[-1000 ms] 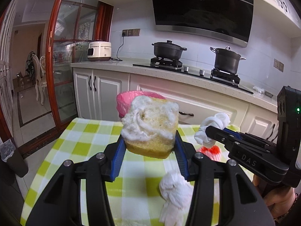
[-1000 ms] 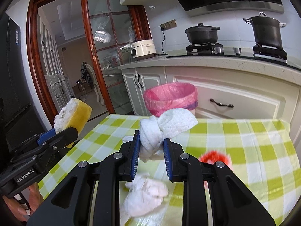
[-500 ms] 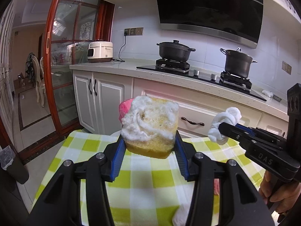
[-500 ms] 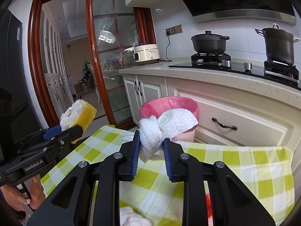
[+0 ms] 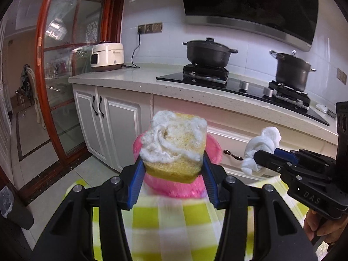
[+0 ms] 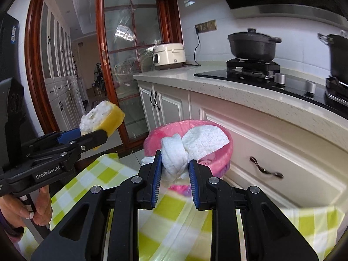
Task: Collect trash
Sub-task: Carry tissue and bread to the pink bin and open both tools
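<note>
In the left wrist view, the left gripper (image 5: 173,169) had its blue-padded jaws clamped on a worn yellow sponge block with a fluffy white top (image 5: 174,148), held up in the air. Directly behind and below the sponge stood the round bin lined with a pink plastic bag (image 5: 214,150), on the floor against the white kitchen cabinets (image 5: 117,126). The edge of the bench under its green-and-white checked cloth (image 5: 169,221) lay beneath the jaws, blurred. To the right, the right gripper (image 5: 258,158) pinched a knotted white tissue wad (image 5: 261,145), level with the bin's far side.

In the right wrist view, the right gripper (image 6: 175,169) had its jaws narrow and pressed on the tissue wad (image 6: 187,148), which hung in front of the bin's open mouth (image 6: 156,137). The left gripper (image 6: 102,133) showed at left with the sponge (image 6: 102,117), poised over the floor short of the bin.

My judgement: both pieces of trash were near the bin but not yet over it. Letting go now could drop the sponge onto the floor or the bench edge, since it sat short of the rim. The light tissue could snag on a pad or drift and catch on the bag's lip. With both grippers converging on one opening, they might also knock together.
</note>
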`<state>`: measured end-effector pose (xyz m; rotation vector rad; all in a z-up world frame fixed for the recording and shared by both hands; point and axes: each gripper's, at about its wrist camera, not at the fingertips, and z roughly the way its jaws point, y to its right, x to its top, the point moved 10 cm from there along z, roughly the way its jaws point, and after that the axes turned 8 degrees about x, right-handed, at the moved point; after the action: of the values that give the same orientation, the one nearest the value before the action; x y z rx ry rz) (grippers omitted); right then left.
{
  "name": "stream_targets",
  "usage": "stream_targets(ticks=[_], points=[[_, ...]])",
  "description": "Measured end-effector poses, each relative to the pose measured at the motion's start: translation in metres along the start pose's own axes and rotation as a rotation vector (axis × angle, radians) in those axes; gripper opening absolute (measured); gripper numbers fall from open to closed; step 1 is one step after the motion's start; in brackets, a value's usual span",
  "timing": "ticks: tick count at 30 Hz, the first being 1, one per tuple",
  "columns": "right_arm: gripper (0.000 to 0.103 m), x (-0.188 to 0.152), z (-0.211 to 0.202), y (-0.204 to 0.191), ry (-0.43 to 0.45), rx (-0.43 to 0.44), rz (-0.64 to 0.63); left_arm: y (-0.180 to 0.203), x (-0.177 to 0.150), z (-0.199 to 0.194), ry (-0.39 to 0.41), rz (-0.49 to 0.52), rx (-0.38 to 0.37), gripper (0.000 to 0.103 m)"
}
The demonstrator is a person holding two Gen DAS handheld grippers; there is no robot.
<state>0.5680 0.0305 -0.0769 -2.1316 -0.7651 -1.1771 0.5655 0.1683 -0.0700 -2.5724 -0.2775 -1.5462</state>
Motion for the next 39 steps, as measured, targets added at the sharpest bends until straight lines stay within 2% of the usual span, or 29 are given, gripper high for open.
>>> stream_targets(ticks=[5,10,13,14,17,20,26,28,29,30,36,39], points=[[0.024,0.017,0.048,0.030,-0.031,-0.002,0.000,-0.003,0.019,0.065,-0.034,-0.005,0.001,0.048],[0.026,0.028,0.095,0.059,-0.048,0.017,0.025,-0.012,0.026,0.120,-0.057,-0.036,0.011,0.050],[0.031,0.032,0.127,0.078,-0.063,0.035,0.045,-0.012,0.027,0.155,-0.069,-0.017,0.018,0.051],[0.034,0.032,0.134,0.081,-0.066,0.045,0.050,-0.012,0.027,0.161,-0.071,-0.013,0.019,0.053],[0.065,0.037,0.143,0.092,-0.041,0.059,0.064,-0.015,0.028,0.181,-0.068,-0.011,0.020,0.061],[0.067,0.040,0.139,0.099,-0.021,0.032,0.043,-0.018,0.030,0.183,-0.052,-0.006,0.036,0.064],[0.067,0.035,0.091,0.089,0.014,0.017,0.047,-0.026,0.028,0.143,-0.017,-0.019,0.058,0.065],[0.067,0.031,0.071,0.082,0.014,0.004,0.031,-0.026,0.024,0.121,-0.011,-0.016,0.061,0.067],[0.067,0.029,0.055,0.075,0.017,-0.004,0.017,-0.026,0.024,0.112,-0.006,-0.016,0.062,0.072],[0.067,0.028,0.042,0.069,0.019,-0.009,0.009,-0.026,0.023,0.095,0.005,-0.016,0.065,0.077],[0.067,0.007,-0.060,0.023,0.040,-0.027,-0.032,-0.022,0.011,-0.025,0.087,-0.033,0.078,0.095],[0.071,-0.008,-0.106,0.000,0.063,-0.048,-0.052,-0.017,-0.003,-0.078,0.112,-0.049,0.077,0.098]])
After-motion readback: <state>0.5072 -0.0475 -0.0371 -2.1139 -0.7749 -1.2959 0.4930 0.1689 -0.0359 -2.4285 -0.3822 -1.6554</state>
